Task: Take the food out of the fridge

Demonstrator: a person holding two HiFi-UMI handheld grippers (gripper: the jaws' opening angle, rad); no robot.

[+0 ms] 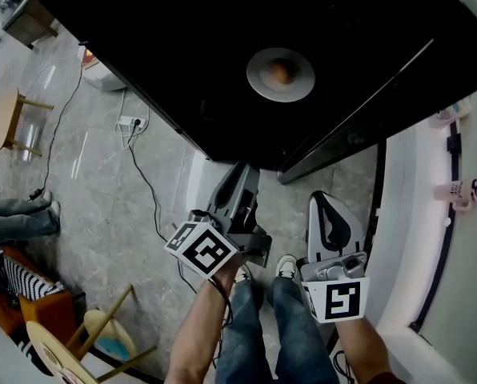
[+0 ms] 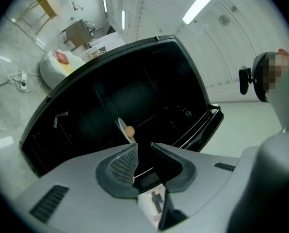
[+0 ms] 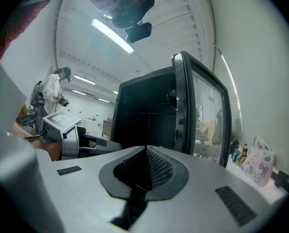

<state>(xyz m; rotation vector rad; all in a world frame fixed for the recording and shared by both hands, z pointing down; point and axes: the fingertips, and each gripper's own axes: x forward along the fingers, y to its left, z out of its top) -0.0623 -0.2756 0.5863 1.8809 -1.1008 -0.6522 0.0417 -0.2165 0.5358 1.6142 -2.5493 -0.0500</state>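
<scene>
Food (image 1: 281, 72), a small round brownish piece, sits on a grey plate (image 1: 258, 86) inside the open black fridge (image 1: 182, 46), well apart from both grippers. The left gripper (image 2: 143, 148) has its jaws a little apart with nothing between them; the right gripper (image 3: 145, 152) has its jaws pressed together, empty.

Left gripper (image 1: 245, 174) grey and black, right gripper (image 1: 324, 200) pale grey, each with white cube (image 1: 205, 249) of black square markers, black meshed pads (image 2: 122, 165), black cable (image 1: 223, 298) at left wrist, blue jeans (image 1: 258, 338), white shoes (image 1: 285, 266)
</scene>
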